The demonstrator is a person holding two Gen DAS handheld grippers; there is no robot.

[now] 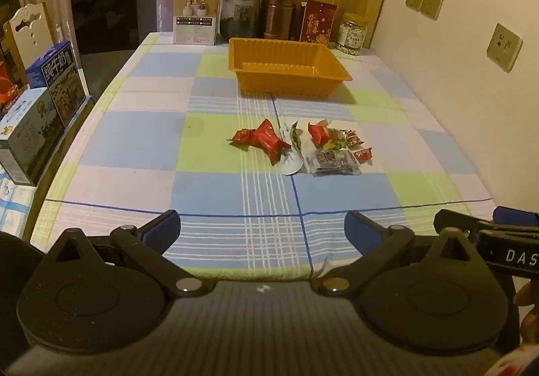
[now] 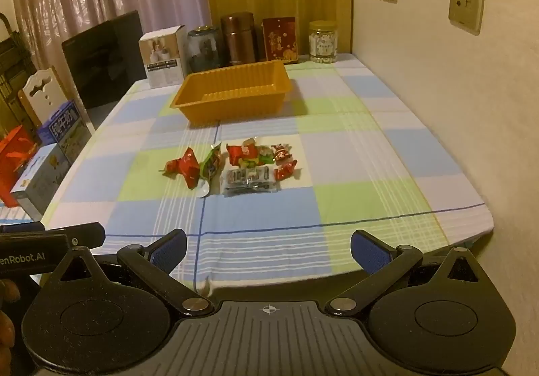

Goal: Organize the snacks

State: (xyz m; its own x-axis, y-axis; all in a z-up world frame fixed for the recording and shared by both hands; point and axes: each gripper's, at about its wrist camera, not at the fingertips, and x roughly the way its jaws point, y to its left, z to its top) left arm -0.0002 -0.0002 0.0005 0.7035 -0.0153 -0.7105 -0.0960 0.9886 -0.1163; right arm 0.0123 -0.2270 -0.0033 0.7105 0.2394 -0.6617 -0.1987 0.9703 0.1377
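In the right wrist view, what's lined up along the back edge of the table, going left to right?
White carton box → dark glass jar → brown thermos → red gift box → clear plastic jar of snacks.

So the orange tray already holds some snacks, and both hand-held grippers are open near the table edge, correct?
Not quite: the orange tray is empty in the left wrist view; the snacks lie on the tablecloth in front of it. Both grippers are open.
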